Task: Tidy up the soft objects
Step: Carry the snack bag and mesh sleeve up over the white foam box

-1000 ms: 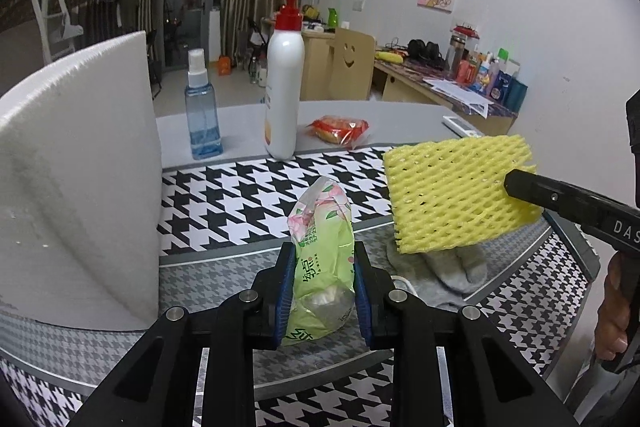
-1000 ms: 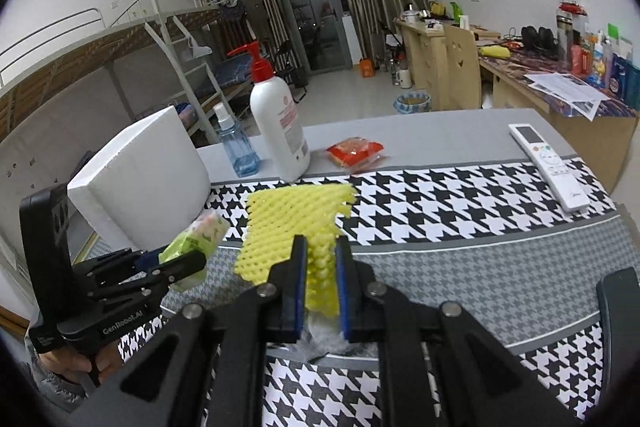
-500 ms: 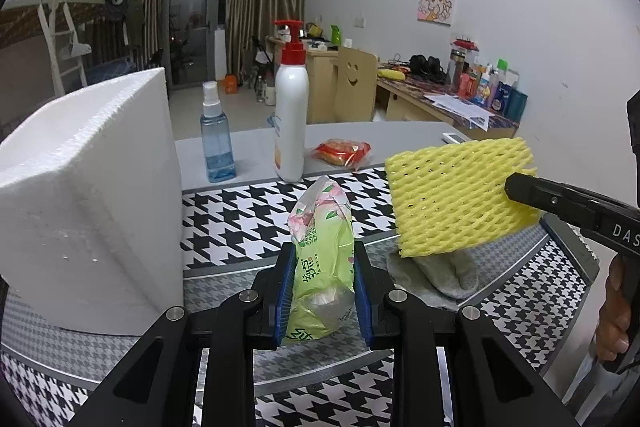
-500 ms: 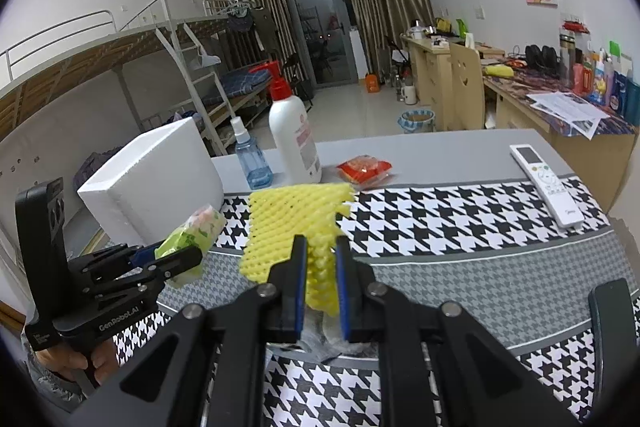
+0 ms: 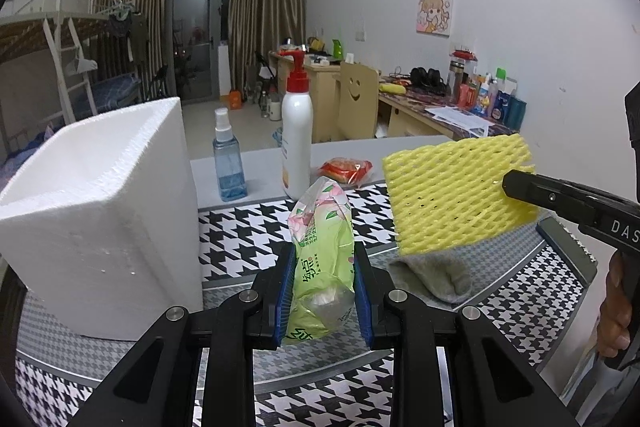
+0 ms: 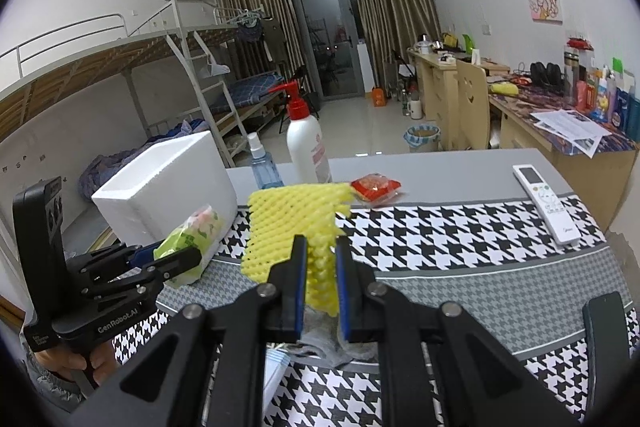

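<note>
My left gripper point(image 5: 322, 291) is shut on a green tissue pack point(image 5: 323, 247) and holds it above the table, right of the white foam box point(image 5: 96, 211). My right gripper point(image 6: 321, 283) is shut on a yellow foam net point(image 6: 294, 227), held in the air. In the left wrist view the net point(image 5: 456, 195) hangs above a grey sock point(image 5: 436, 273) lying on the houndstooth cloth. In the right wrist view the left gripper with the tissue pack point(image 6: 188, 243) sits just in front of the foam box point(image 6: 168, 187); the box's inside is hidden.
A white pump bottle point(image 5: 297, 143), a blue spray bottle point(image 5: 228, 163) and a red snack packet point(image 5: 346, 169) stand at the table's back. A white remote point(image 6: 546, 201) lies at the right. A dark object point(image 6: 608, 319) lies near the right front edge.
Both grippers have risen with their loads; the foam box now appears lower and its top rim shows. The grips are unchanged.
</note>
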`<state>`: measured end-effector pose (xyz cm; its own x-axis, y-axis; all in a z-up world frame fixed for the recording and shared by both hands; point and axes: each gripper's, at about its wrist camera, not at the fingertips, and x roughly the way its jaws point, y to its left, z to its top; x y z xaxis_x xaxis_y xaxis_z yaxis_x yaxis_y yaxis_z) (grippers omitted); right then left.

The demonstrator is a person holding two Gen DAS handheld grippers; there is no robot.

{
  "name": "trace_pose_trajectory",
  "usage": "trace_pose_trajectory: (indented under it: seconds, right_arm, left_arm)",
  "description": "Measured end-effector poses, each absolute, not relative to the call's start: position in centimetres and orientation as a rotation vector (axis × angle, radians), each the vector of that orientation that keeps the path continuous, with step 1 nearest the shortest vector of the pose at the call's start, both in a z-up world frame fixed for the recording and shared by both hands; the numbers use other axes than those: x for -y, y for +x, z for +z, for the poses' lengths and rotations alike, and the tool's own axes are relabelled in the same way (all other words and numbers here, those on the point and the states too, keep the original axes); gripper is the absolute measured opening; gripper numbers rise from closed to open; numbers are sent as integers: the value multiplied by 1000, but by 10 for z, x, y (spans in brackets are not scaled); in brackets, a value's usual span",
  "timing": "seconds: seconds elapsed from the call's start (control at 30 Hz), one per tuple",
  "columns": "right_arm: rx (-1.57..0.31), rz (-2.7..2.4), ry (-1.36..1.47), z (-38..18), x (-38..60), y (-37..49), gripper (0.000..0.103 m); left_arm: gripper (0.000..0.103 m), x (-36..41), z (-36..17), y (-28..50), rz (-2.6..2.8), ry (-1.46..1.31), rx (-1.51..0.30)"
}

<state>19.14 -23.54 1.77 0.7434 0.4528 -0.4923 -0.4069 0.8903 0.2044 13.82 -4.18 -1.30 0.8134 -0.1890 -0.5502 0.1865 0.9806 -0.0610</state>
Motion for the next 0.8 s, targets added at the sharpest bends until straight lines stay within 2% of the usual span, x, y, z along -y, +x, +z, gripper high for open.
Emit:
trace_pose_trajectory:
  seconds: [0.8]
  right_arm:
    - [-473,502,52,51,209,191,17]
  left_arm:
    - [29,22,34,123,-140,24,-443]
